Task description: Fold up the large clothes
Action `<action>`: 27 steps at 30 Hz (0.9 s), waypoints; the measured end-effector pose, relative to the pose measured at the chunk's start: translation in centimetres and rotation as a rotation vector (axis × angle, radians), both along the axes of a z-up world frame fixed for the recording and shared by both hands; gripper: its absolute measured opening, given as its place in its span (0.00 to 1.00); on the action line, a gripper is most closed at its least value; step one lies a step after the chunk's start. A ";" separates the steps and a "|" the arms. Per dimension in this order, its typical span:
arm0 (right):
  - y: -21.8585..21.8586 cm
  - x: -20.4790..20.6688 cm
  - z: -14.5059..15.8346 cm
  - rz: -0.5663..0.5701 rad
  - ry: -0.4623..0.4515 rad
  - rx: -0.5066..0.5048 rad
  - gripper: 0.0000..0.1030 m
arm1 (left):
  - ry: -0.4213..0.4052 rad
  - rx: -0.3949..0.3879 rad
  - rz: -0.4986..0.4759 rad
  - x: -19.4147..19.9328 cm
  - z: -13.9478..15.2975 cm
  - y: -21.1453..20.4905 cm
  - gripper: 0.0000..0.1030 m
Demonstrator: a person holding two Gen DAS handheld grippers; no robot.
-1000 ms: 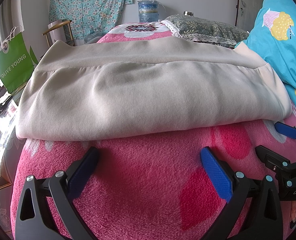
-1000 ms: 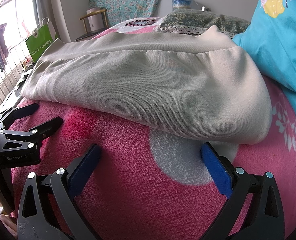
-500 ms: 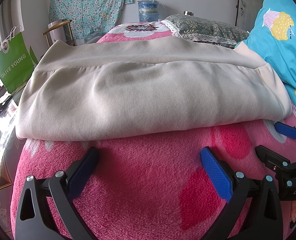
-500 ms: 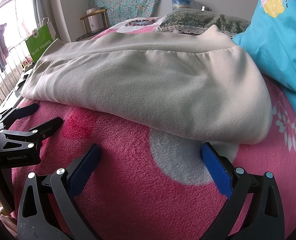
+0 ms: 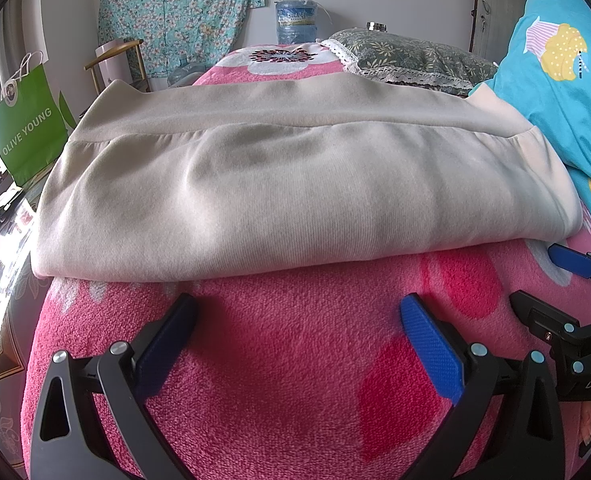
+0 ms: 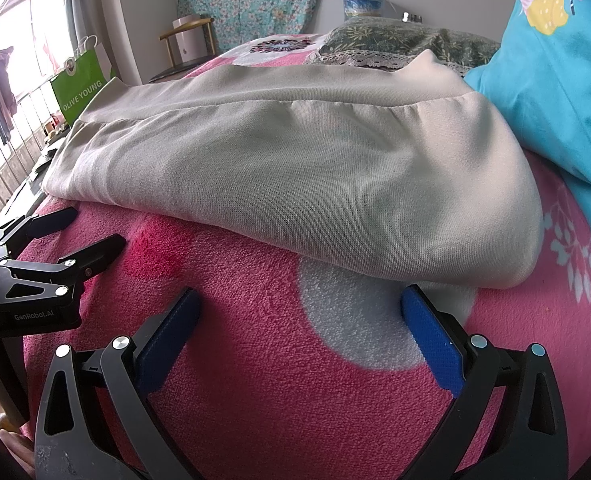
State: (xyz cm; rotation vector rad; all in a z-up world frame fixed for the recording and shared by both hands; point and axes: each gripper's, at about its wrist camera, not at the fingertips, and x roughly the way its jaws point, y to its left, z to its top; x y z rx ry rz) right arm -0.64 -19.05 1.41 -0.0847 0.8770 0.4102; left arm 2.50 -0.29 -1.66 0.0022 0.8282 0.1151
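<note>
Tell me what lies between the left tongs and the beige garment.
Only bare pink blanket lies between the open left tongs and the folded garment. The left wrist view shows it; nothing rests on that strip.

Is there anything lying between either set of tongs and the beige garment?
Nothing visible. Only bare pink blanket separates the open left tongs and open right tongs from the folded beige garment.
</note>
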 end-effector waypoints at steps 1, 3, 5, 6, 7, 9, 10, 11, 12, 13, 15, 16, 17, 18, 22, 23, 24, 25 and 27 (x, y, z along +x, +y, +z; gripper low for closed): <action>0.0 0.0 0.0 0.000 0.000 0.000 0.93 | 0.000 0.000 0.000 0.0 0.0 0.0 0.96; 0.1 -0.1 0.0 0.000 0.000 0.000 0.93 | -0.001 0.000 0.000 0.0 0.0 0.0 0.96; 0.0 -0.1 0.0 0.000 0.000 -0.001 0.93 | -0.001 0.001 0.000 0.0 0.0 0.0 0.96; 0.0 0.0 0.0 0.000 0.000 0.000 0.93 | 0.000 0.000 0.000 0.0 0.0 0.0 0.96; 0.0 0.0 0.0 0.000 0.000 0.000 0.93 | 0.000 0.001 0.000 0.0 0.0 0.0 0.96; 0.0 0.0 0.0 0.000 -0.001 -0.001 0.93 | 0.000 0.001 0.000 0.0 0.0 0.0 0.96; 0.0 0.0 0.0 0.000 0.000 0.000 0.93 | 0.000 0.000 0.000 0.0 0.0 0.0 0.96; 0.0 -0.1 0.0 0.000 0.000 0.000 0.93 | 0.000 0.000 0.000 0.0 0.0 0.0 0.96; 0.1 -0.1 0.0 0.000 0.000 0.000 0.93 | 0.000 0.001 0.000 0.0 0.0 0.0 0.96; 0.1 -0.1 0.0 0.000 -0.001 -0.001 0.93 | 0.000 0.001 0.000 0.0 0.0 0.0 0.96; 0.1 -0.1 0.0 0.000 0.001 0.000 0.93 | -0.001 0.000 0.000 0.0 0.0 0.0 0.96; 0.1 -0.1 0.0 0.000 0.000 0.000 0.93 | -0.001 0.000 0.000 0.0 0.0 0.0 0.96; 0.1 -0.1 0.0 0.000 0.000 -0.001 0.93 | -0.001 0.000 0.000 0.0 0.0 0.0 0.96; 0.1 -0.1 0.0 0.000 0.000 0.000 0.93 | -0.002 0.000 0.000 0.0 0.0 0.0 0.96; 0.1 -0.1 0.0 0.000 0.000 0.000 0.93 | -0.001 0.002 0.000 0.0 0.0 0.1 0.96; 0.1 -0.1 0.0 0.000 0.000 0.000 0.93 | 0.000 0.000 0.000 0.0 0.0 0.0 0.96; 0.1 -0.1 0.0 0.000 0.000 0.001 0.93 | 0.000 -0.003 -0.001 0.0 0.0 0.1 0.96; 0.1 -0.1 0.0 0.000 0.000 0.000 0.93 | -0.001 -0.004 -0.001 -0.1 -0.1 0.1 0.96; 0.1 -0.1 0.0 0.000 0.000 0.000 0.93 | -0.002 -0.008 -0.002 -0.1 -0.1 0.2 0.96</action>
